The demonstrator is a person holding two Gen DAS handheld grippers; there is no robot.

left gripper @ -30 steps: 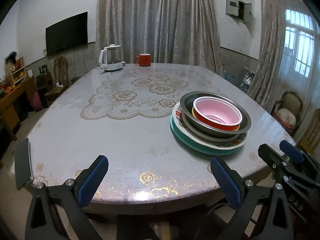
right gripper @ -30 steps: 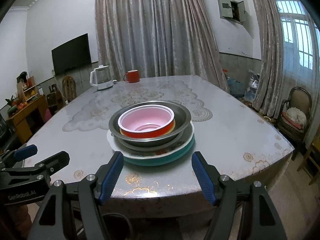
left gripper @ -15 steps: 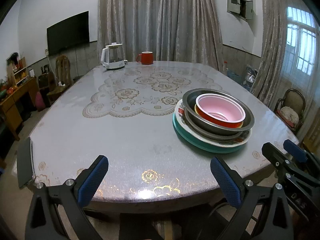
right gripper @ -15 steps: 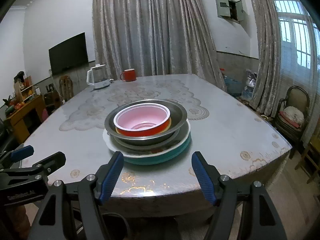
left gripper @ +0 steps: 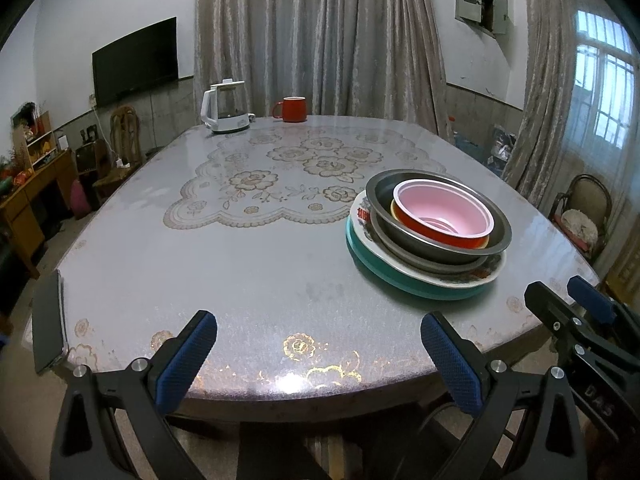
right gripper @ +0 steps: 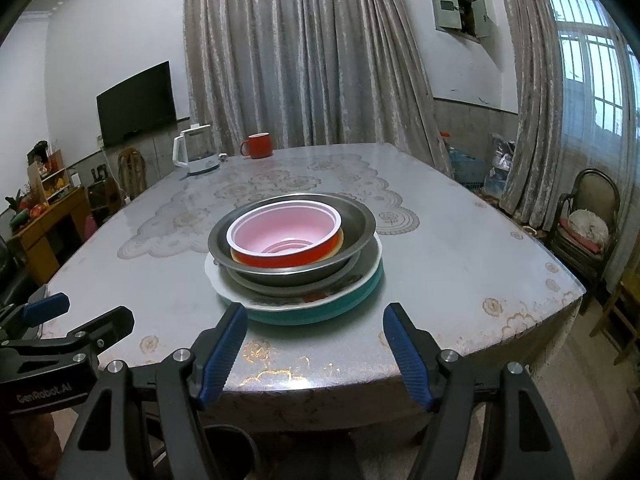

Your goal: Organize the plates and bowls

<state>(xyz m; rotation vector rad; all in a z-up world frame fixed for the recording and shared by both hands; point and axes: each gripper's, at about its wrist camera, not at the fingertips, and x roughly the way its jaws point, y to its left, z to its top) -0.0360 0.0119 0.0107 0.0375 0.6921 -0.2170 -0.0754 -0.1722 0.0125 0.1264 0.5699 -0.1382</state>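
A nested stack (right gripper: 294, 256) of plates and bowls sits near the surface's (right gripper: 440, 264) front edge. Both the left gripper (left gripper: 318, 354) and right gripper (right gripper: 312, 350) hover with fingers open, empty. The ceramic plates look fragile and slippery, best gripped at the rim.

Phone (left gripper: 48, 322) at table (left gripper: 248, 264) edge, partly cut off.

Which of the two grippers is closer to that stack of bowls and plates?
Right. The right gripper sits open directly in front of the stack, at the table edge. The left gripper, also open, is off to the stack's left side, farther away.
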